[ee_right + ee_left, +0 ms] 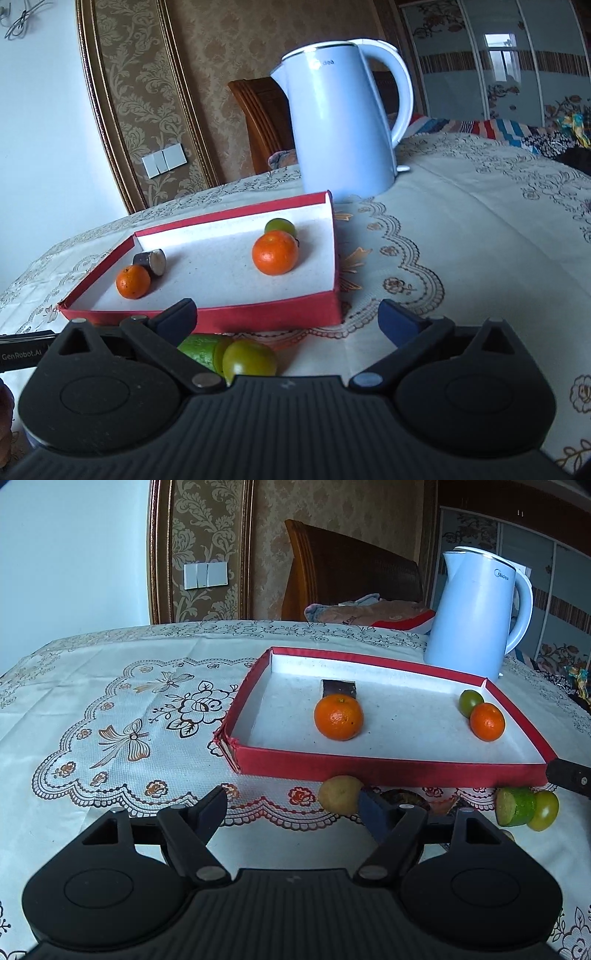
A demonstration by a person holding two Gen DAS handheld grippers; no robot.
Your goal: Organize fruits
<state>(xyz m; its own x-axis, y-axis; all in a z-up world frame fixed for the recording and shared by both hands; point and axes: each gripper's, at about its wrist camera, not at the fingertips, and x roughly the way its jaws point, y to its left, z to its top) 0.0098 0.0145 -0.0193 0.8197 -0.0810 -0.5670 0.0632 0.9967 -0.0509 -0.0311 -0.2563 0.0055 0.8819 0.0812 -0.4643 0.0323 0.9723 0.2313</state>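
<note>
A red tray (388, 766) (258, 314) with a white floor holds two oranges (338, 718) (487, 722), a small green fruit (470, 700) and a dark cylinder piece (339, 689). In front of the tray lie a yellowish potato (338, 794), a cut cucumber piece (515, 806) and a green tomato (545, 809). My left gripper (295, 805) is open and empty, just left of the potato. My right gripper (288, 317) is open and empty, above the cucumber piece (197, 349) and the green tomato (249, 360).
A white electric kettle (476, 616) (343, 122) stands behind the tray's far right corner. A patterned tablecloth (129, 720) covers the table. A wooden chair (351, 568) and folded cloths are behind the table's far edge.
</note>
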